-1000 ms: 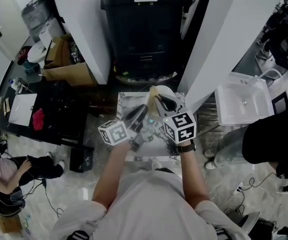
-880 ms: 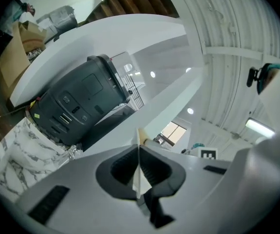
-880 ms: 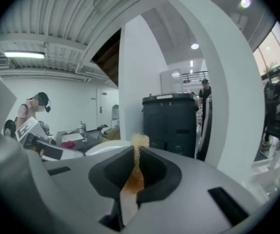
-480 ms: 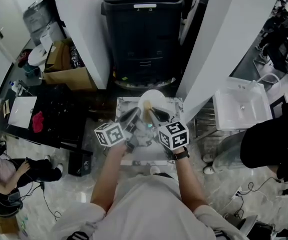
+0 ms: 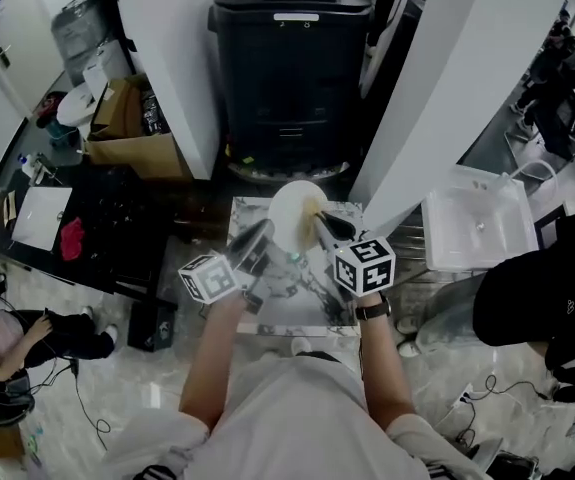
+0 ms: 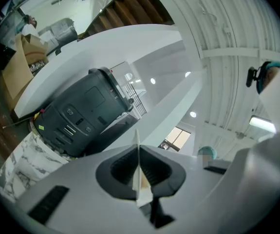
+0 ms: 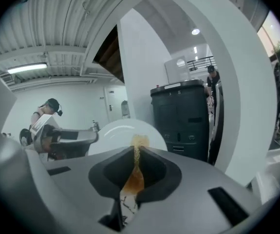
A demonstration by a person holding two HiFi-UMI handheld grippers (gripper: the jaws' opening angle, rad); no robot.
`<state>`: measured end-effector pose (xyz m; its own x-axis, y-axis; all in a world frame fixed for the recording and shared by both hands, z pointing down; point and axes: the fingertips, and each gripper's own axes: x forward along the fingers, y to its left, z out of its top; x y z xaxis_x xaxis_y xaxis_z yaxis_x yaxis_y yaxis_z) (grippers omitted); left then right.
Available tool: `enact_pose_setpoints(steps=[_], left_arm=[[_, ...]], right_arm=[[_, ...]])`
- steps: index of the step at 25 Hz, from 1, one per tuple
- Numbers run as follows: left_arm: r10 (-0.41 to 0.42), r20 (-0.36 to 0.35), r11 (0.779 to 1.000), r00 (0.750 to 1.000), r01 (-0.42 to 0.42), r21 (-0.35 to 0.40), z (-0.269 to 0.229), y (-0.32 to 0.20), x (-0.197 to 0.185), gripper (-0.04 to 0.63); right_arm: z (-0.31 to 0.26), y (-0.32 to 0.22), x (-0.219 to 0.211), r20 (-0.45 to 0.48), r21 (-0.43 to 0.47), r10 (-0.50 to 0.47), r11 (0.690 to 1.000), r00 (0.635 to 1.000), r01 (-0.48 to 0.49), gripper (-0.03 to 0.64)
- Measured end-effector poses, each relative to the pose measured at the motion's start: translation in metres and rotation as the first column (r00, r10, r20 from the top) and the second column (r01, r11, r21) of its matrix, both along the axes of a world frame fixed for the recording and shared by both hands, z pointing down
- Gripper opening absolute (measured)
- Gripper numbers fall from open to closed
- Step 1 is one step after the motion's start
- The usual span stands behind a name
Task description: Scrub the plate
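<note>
A white plate [image 5: 289, 211] is held up on edge over the marble table [image 5: 285, 306]. My left gripper [image 5: 263, 234] is shut on the plate's rim, which runs as a thin white edge [image 6: 139, 156] between its jaws [image 6: 140, 175]. My right gripper [image 5: 323, 224] is shut on a brown scrub pad [image 5: 313, 206] that lies against the plate's right side. In the right gripper view the pad [image 7: 135, 172] sticks up between the jaws [image 7: 136, 165], with the plate's face [image 7: 121, 131] just behind it and the left gripper [image 7: 64, 138] at its left.
A black bin [image 5: 292, 63] stands behind the table between white walls. A white sink [image 5: 475, 216] is at the right, beside a person in black [image 5: 542, 288]. A cardboard box [image 5: 132, 128] and a dark bench [image 5: 97, 228] are at the left.
The plate and both grippers have drifted a little left and away from me. The pad stays against the plate. Both grips are unchanged.
</note>
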<state>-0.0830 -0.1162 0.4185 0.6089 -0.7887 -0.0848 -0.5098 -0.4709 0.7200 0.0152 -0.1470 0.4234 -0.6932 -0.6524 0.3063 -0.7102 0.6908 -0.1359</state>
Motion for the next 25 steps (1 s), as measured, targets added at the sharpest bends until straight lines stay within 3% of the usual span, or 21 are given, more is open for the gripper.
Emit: enact_pose_setpoints(steps=[5,9,14,19,23,25], left_arm=[[0.011,0.033,1.000,0.999,-0.011,-0.012,0.006,0.001,0.013,0.017],[0.054,-0.012,0.999,0.998,-0.054,-0.004,0.003,0.016,0.032,0.017],[0.002,-0.032,1.000,0.999,-0.001,0.030,-0.012,0.013,0.010,0.017],[-0.060,0.027,0.997,0.998,0.058,0.057,-0.021,-0.003,-0.015,0.018],[-0.008,0.080,0.999,0.997,0.005,0.036,-0.009,0.003,0.007,0.017],[0.018,0.040,1.000,0.999,-0.019,0.018,-0.003,0.011,0.019,0.018]], right_arm=[[-0.020,0.026,-0.042,-0.021,0.077,-0.104,0.991,0.994,0.105,0.035],[-0.053,0.002,-0.017,-0.047,0.178,-0.001,0.984,0.999,0.010,0.035],[-0.030,-0.018,0.015,-0.047,0.109,0.076,0.992,0.996,-0.071,0.035],[-0.015,0.007,-0.025,-0.074,0.100,-0.031,0.994,0.997,0.039,0.035],[-0.036,0.019,-0.048,-0.052,0.145,-0.093,0.984,0.994,0.100,0.035],[-0.045,0.009,-0.042,-0.050,0.169,-0.059,0.983,0.997,0.066,0.035]])
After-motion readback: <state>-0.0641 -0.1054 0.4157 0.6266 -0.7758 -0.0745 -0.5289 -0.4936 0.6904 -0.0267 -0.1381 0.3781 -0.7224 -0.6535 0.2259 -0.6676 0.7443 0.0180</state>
